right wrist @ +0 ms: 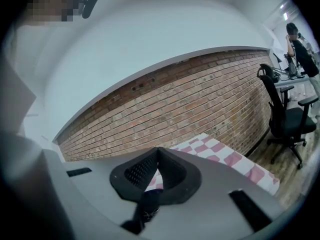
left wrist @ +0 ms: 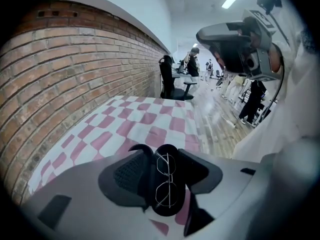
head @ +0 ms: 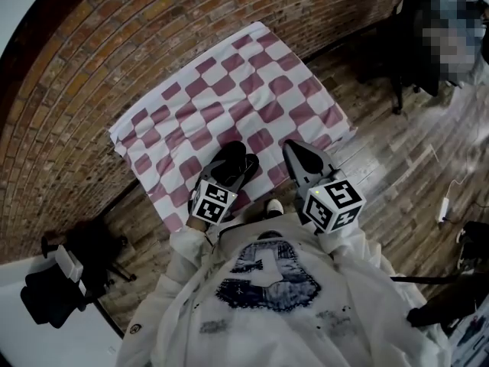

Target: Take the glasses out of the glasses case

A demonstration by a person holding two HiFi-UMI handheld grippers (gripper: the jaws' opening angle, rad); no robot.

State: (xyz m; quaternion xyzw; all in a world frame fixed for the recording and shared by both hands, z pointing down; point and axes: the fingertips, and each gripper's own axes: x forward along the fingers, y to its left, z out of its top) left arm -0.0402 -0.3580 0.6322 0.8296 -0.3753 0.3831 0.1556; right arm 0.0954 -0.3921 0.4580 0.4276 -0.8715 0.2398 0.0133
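Left gripper tilts steeply down, jaws wide, straddling the open glasses case on the checked cloth, glasses inside. Right gripper, nearly level at the right, is closed

The tongs have their tips together. A dark thing shows in the gap lower down. Behind them are a brick wall, a pink checked cloth and, at the right, a black chair.

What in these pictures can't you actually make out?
Head view: the glasses are hidden by the left gripper.
Right gripper view: a dark thing low between the jaws is too blurred to name.
Left gripper view: the distant people are too small to tell apart.
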